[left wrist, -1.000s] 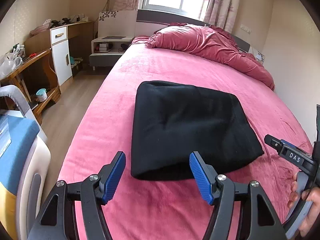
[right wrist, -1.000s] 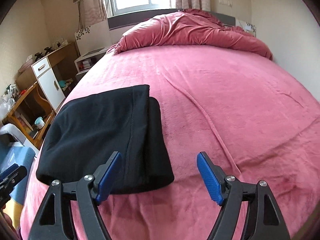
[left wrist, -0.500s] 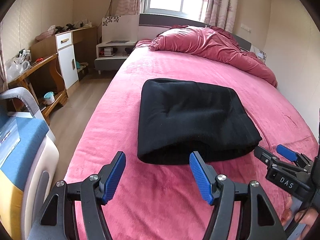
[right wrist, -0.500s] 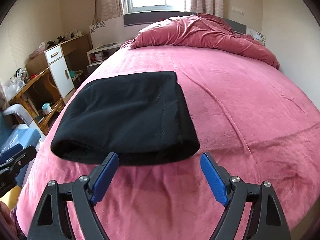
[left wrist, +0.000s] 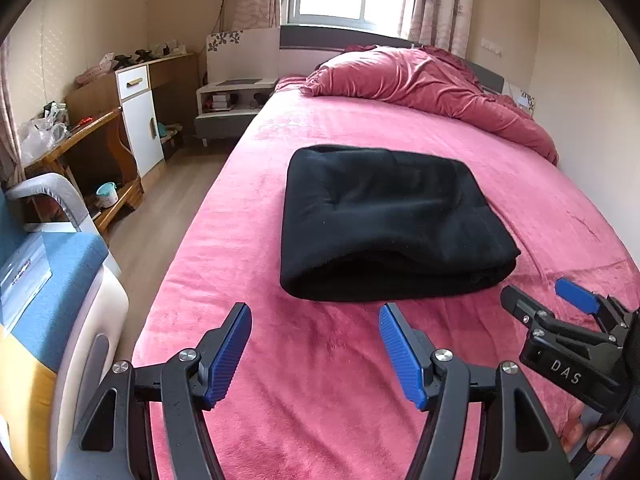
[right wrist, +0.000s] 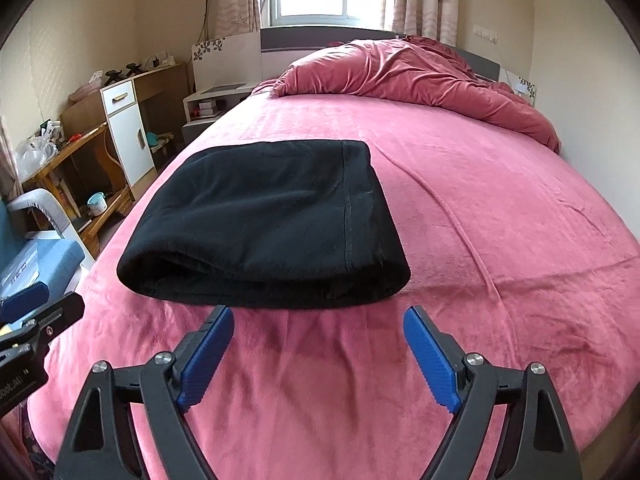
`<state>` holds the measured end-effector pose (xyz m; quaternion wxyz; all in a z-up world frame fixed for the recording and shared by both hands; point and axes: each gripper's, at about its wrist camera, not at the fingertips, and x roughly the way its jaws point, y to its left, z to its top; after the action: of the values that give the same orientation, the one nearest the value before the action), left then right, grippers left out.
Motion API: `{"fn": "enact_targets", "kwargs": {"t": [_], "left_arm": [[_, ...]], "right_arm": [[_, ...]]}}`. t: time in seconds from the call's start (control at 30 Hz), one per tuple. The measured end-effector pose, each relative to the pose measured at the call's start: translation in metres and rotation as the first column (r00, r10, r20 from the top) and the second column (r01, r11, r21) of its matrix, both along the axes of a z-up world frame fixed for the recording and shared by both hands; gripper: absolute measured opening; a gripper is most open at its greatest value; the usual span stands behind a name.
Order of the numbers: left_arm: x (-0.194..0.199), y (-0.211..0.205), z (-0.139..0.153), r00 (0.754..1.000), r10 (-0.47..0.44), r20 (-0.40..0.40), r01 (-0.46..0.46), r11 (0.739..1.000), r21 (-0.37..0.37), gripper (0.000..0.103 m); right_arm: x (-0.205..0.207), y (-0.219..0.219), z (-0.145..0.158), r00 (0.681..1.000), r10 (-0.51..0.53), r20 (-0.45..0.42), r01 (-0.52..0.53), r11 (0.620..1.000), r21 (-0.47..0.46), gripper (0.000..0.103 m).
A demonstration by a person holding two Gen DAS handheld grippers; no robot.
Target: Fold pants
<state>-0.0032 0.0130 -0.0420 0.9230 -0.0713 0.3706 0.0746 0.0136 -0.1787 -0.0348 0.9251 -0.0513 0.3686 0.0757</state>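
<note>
Black fleece pants [left wrist: 384,224] lie folded into a thick, roughly square bundle on the pink bed [left wrist: 328,380], toward its near left side; a stitched seam runs down the top layer near the bundle's right edge in the right wrist view, and the rounded folded edge faces the cameras; a rumpled red duvet [left wrist: 432,88] is heaped at the far end under the window.

Containers are few and small: a pale teal cup [left wrist: 106,194] stands on the low shelf of the wooden desk [left wrist: 80,136] at the left, its contents impossible to make out; a white plastic bag [left wrist: 40,138] sits on the desk top; the bedside unit [left wrist: 230,100] holds small items too blurred to name.

Both tools point down at a slant toward the bed, just short of the bundle and not touching it; the left gripper [left wrist: 314,354] has its jaws wide with only blanket between them; the right gripper [right wrist: 320,354] has its jaws opening, nothing between them; fingers [left wrist: 600,438] of a hand show at the lower right edge of the left wrist view, on the right tool's handle.
</note>
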Motion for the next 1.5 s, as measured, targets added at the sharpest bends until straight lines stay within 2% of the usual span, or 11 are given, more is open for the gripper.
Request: {"fn": "enact_targets", "kwargs": {"t": [0.07,0.57,0.83,1.5], "left_arm": [[-0.0018,0.0006,0.0016,1.000,-0.001,0.009,0.001,1.000,-0.005,0.071],[-0.0086,-0.0009,0.0070,0.999,0.021,0.028,-0.021,1.000,0.004,0.072],[-0.0089,0.0014,0.0070,0.997,0.069,0.031,-0.070,0.996,0.048,0.072],[-0.0088,-0.0014,0.0028,0.998,0.058,0.016,-0.059,0.997,0.045,0.072]], "right_arm": [[-0.0008,-0.0010,0.0015,1.000,-0.001,0.001,0.001,1.000,0.001,0.087],[-0.0030,-0.0049,0.0033,1.000,-0.002,-0.001,0.002,1.000,0.005,0.088],[-0.0032,-0.0050,0.0019,1.000,-0.002,-0.003,0.002,1.000,0.001,0.088],[-0.0028,-0.0042,0.0008,1.000,0.000,-0.005,0.000,1.000,-0.001,0.089]]}}
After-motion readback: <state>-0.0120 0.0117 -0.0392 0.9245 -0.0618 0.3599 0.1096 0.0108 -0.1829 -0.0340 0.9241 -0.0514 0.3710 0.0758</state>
